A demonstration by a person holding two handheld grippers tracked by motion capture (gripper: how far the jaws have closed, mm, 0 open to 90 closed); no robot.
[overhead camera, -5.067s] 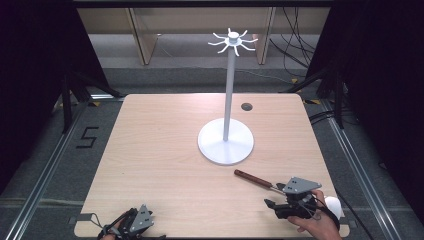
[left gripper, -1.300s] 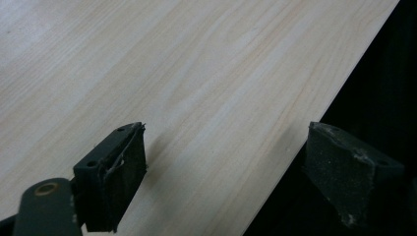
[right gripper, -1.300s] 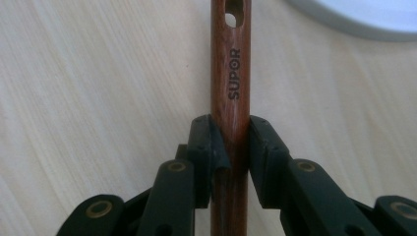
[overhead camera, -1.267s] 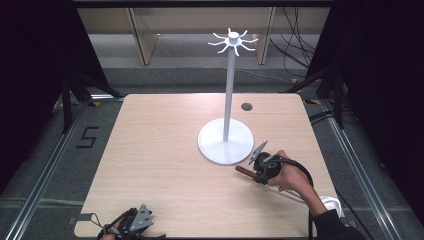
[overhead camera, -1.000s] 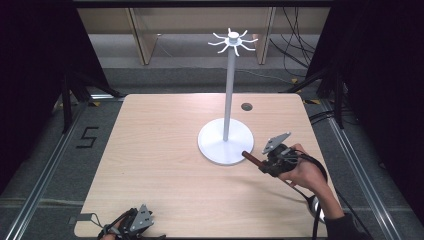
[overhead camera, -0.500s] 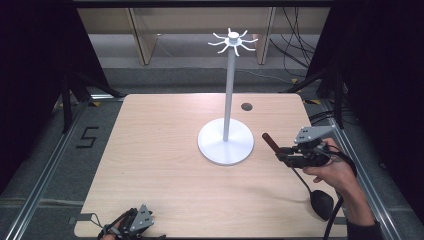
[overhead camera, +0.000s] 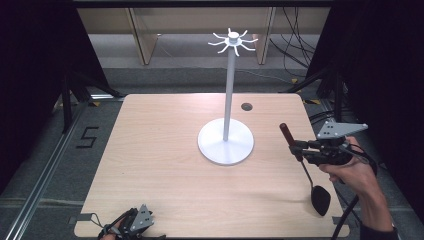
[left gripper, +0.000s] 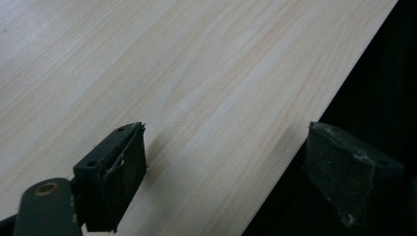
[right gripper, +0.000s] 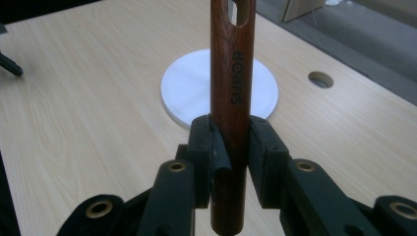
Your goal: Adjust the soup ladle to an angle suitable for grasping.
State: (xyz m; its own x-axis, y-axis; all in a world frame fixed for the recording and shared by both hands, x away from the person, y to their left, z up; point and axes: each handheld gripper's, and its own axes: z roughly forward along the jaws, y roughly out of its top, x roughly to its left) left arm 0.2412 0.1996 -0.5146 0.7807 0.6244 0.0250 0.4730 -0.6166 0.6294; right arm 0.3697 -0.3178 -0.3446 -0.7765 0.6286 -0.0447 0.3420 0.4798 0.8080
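The table (overhead camera: 165, 165) is showing a pale, light-wood grain with fine streaks. The rack stand (overhead camera: 226, 145) is showing plain white, from its round base to its pronged top. The ladle (overhead camera: 302, 165) is showing a reddish-brown wooden handle (right gripper: 232, 73) printed with dark lettering, and a black bowl. The right gripper (right gripper: 231, 142) is showing black jaws with brass-coloured rivets and a grey plate. The left gripper (left gripper: 221, 162) is showing dull black pads.

Ladle (overhead camera: 301, 159): brown wooden handle marked SUPOR with a hang hole near its end, black bowl hanging low, lifted off the counter (overhead camera: 165, 165), right of the white hook stand (overhead camera: 226, 142), clamped by right hand-held gripper (overhead camera: 298, 146).
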